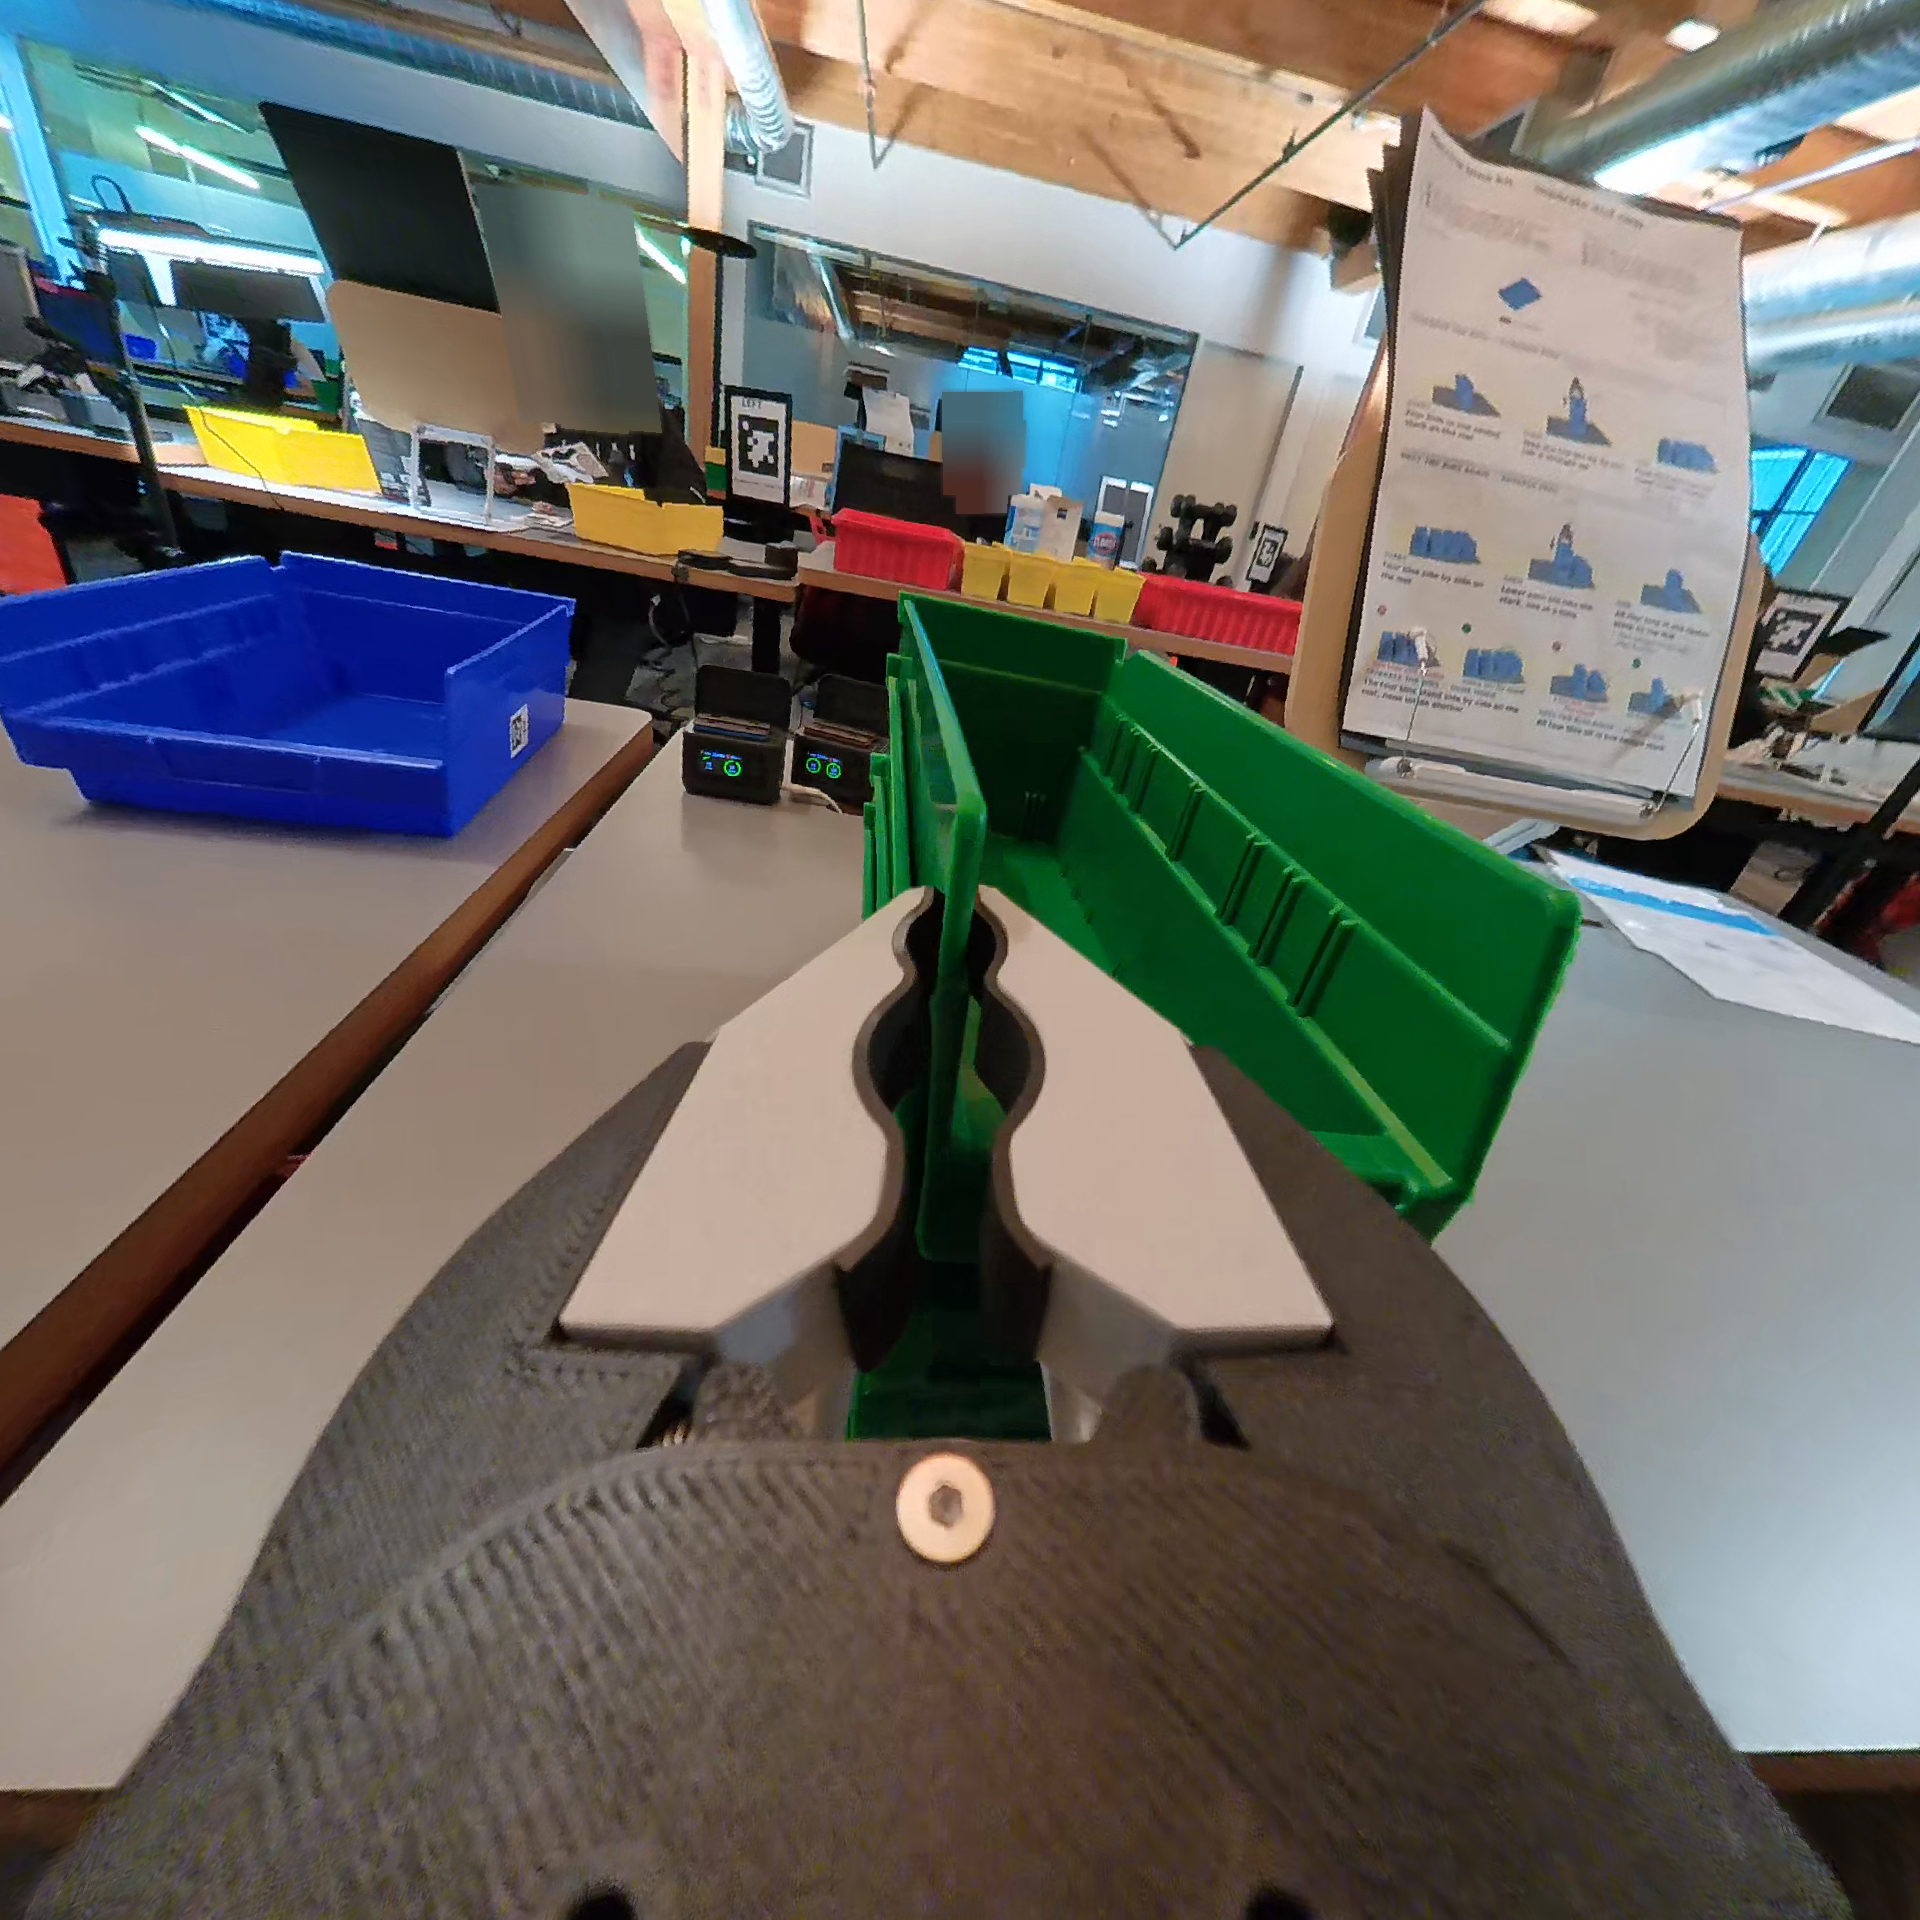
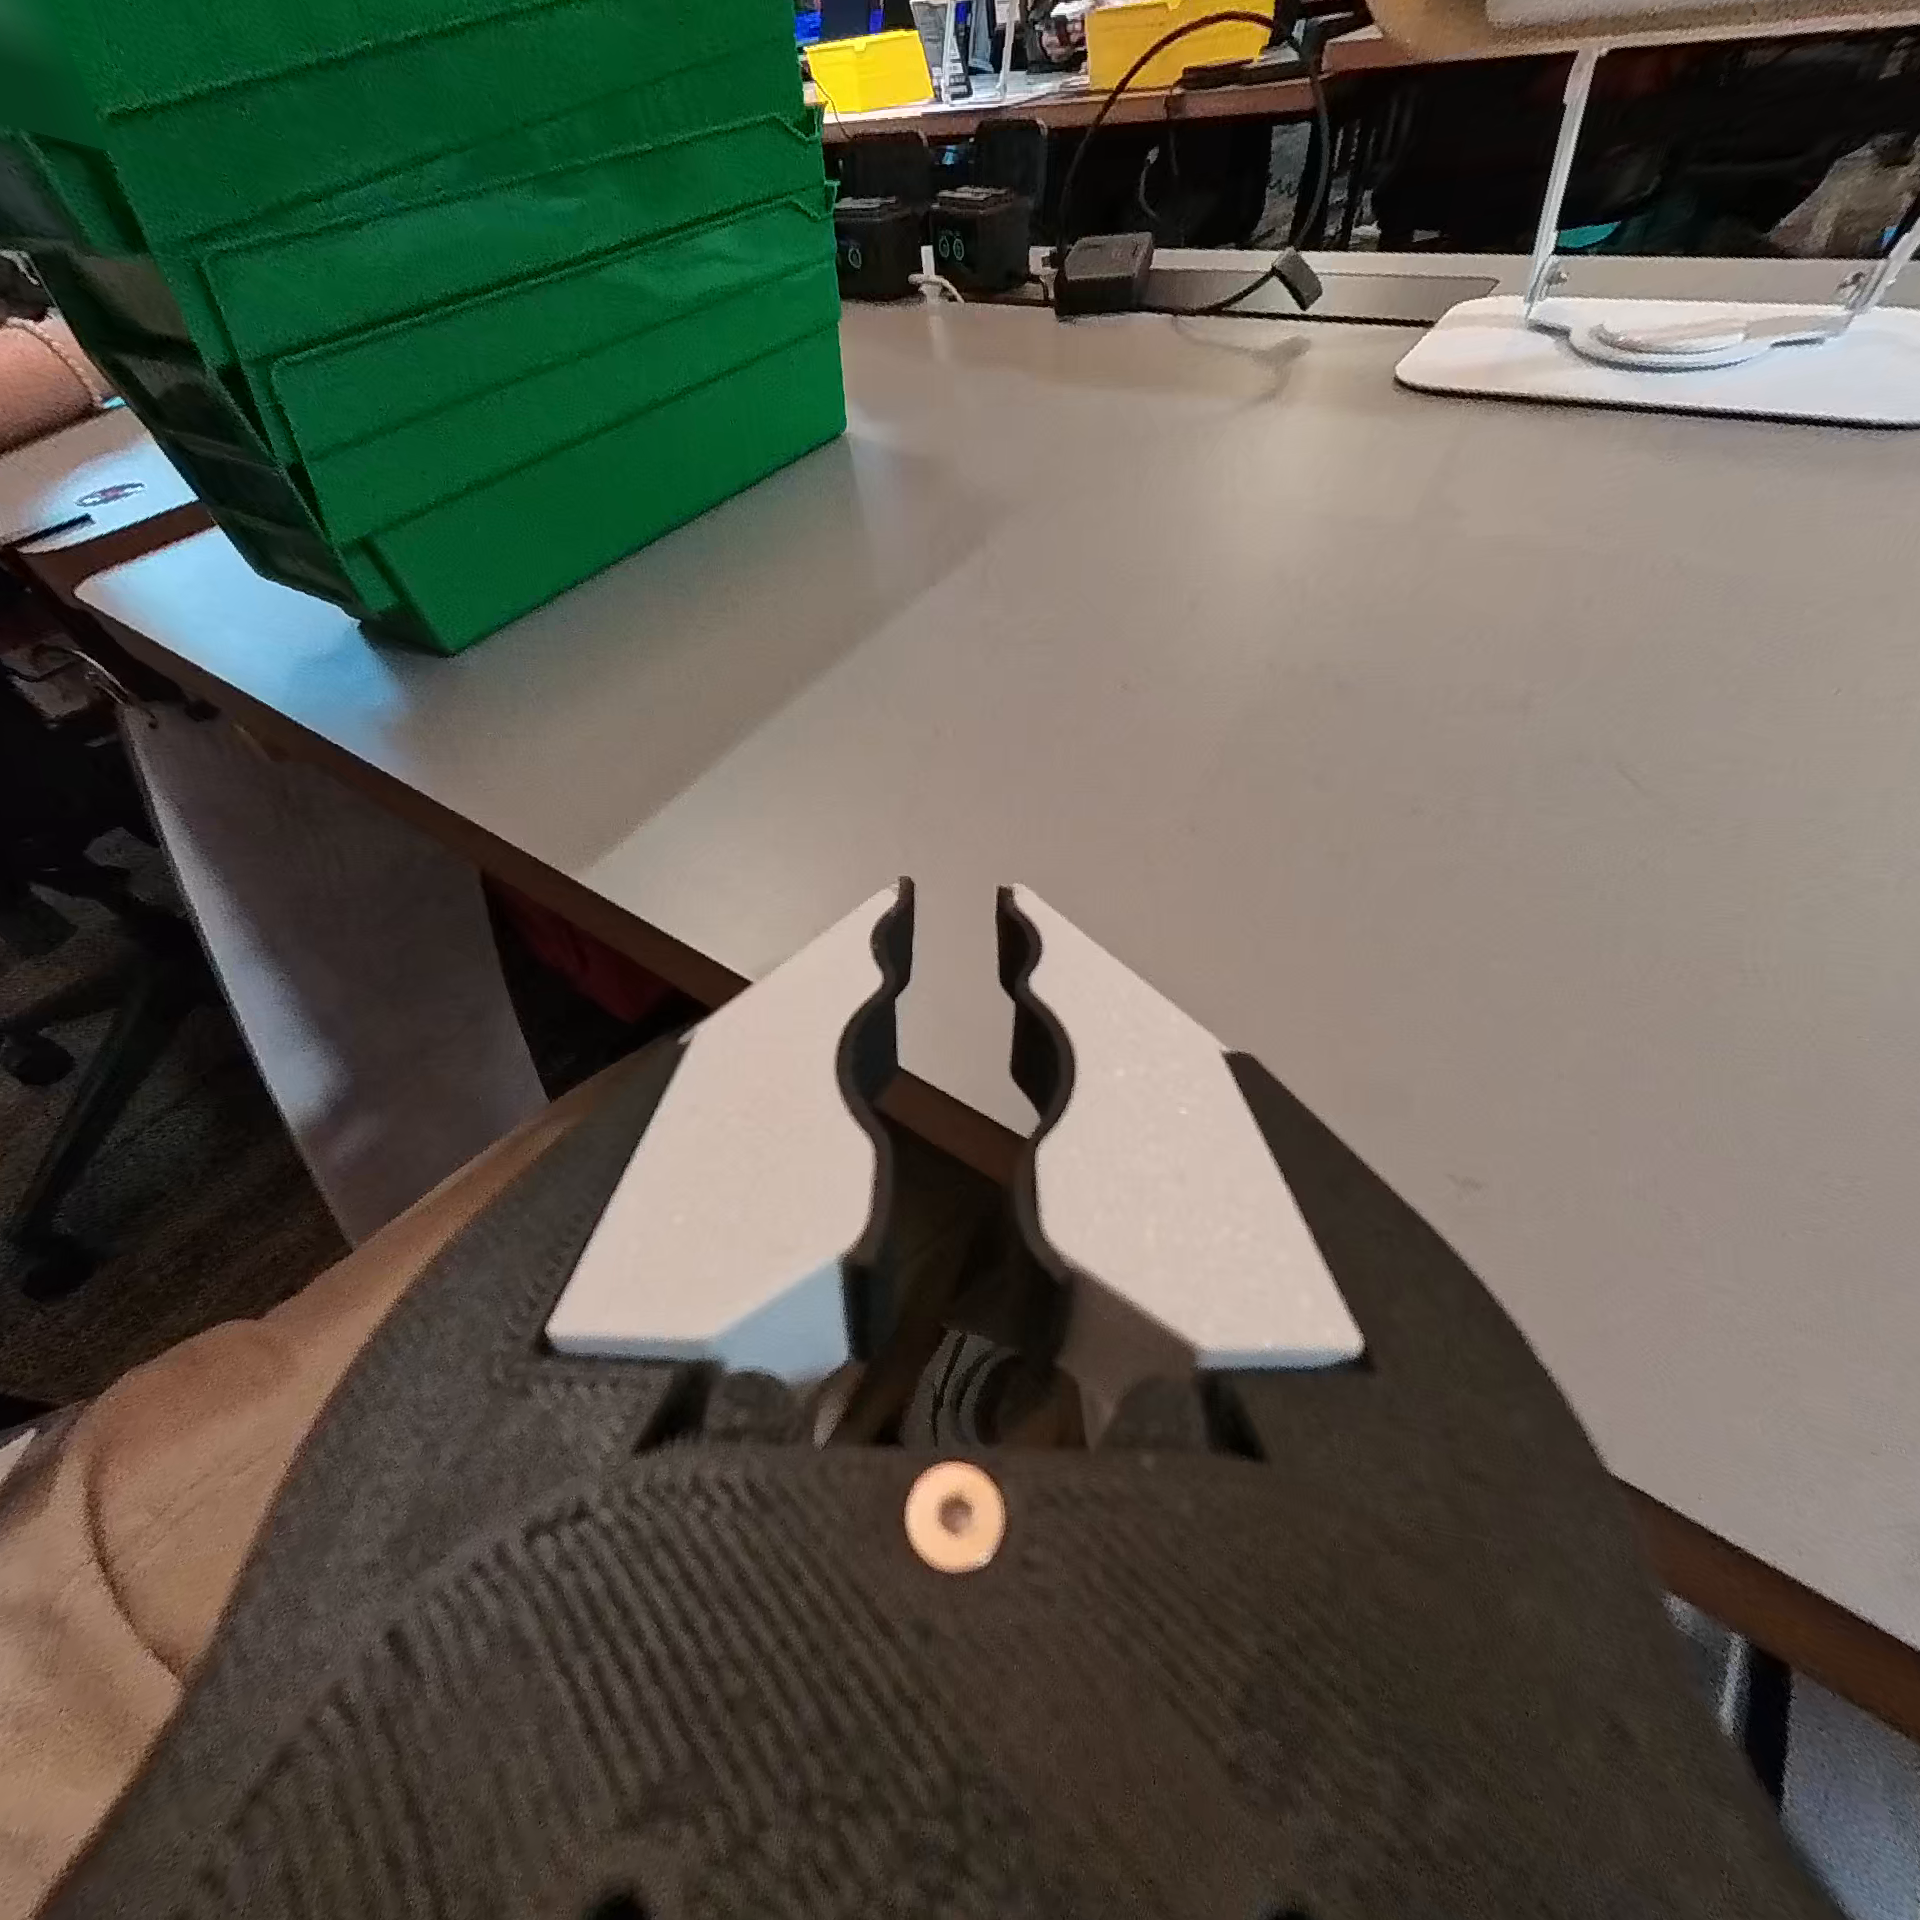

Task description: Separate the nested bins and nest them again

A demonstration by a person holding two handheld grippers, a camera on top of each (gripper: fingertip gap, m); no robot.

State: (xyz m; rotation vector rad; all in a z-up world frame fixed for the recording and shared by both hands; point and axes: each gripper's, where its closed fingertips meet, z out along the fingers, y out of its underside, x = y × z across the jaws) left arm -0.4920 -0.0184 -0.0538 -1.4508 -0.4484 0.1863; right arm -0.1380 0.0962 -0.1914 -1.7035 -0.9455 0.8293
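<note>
My left tongs [image 1: 954,920] are pinching the thin side wall of the top green bin [image 1: 1226,894], the wall running straight between the two grey fingers [image 1: 769,1132], which are closed tight against it. That bin is sitting tilted, its open inside facing up and to the right in the left wrist view, and I am seeing at least one more green rim tucked just behind the gripped wall on the left.

My right tongs [image 2: 956,904] are holding nothing; the fingers are standing a narrow gap apart, with bare table showing between them. They are hanging over the near edge of the grey table [image 2: 1299,748], well apart from the bins.

From the right wrist view I am looking at the stack of green bins [image 2: 520,343] resting on the table's far left corner, several of them nested one inside another, their stepped outer walls showing as layered bands. A bit of a person's arm [image 2: 36,379] is showing at the left edge beside the stack.

On a neighbouring table to the left, a blue bin [image 1: 281,686] is sitting by itself. Two small black devices [image 1: 732,743] with lit green rings are standing at the far edge of my table, just past the green bins. A sheet of printed instructions [image 1: 1548,468] is hanging on a stand to the right.
</note>
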